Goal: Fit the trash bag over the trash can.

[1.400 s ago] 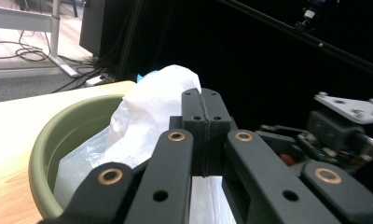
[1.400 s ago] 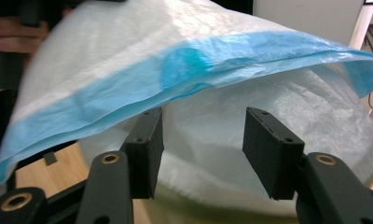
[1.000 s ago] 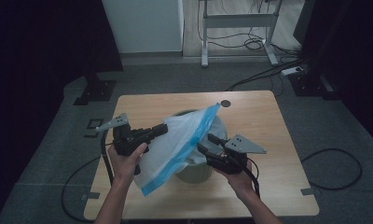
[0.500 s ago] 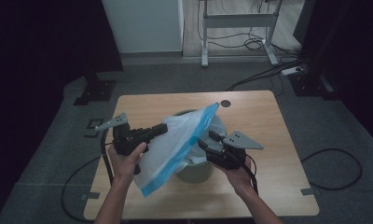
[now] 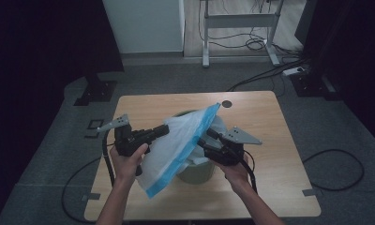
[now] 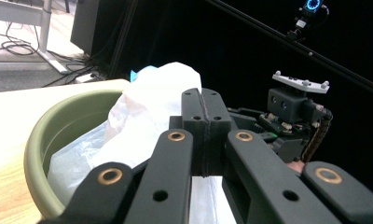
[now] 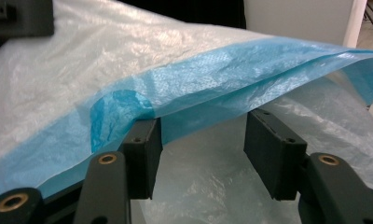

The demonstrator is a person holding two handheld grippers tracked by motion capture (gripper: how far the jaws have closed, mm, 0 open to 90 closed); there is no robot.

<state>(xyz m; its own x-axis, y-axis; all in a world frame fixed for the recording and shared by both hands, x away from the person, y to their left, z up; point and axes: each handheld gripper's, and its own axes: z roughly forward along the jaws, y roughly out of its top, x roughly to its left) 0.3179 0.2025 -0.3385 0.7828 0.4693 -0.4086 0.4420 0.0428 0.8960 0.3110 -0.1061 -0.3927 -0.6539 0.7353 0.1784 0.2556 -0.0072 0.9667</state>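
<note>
A translucent white plastic bag (image 5: 176, 145) with a blue rim hangs slanted over an olive-green bin (image 5: 192, 174) on the wooden table (image 5: 270, 154). My left gripper (image 5: 166, 129) is shut on the bag's left side and holds it up. In the left gripper view its closed jaws (image 6: 203, 100) stand before the bag (image 6: 147, 112) and the bin's rim (image 6: 49, 135). My right gripper (image 5: 204, 138) reaches under the bag from the right. It (image 7: 201, 135) is open, with the blue rim (image 7: 231, 88) lying across the tops of its pads and thin film behind the gap.
A round cable hole (image 5: 227, 103) sits near the table's far edge. Beyond the table are a metal desk frame (image 5: 239, 21), floor cables (image 5: 270, 72) and a dark stand base (image 5: 95, 91). Bare tabletop lies to the right of the bin.
The right gripper has edged slightly up toward the bag's rim. The left gripper and the bag have stayed put.
</note>
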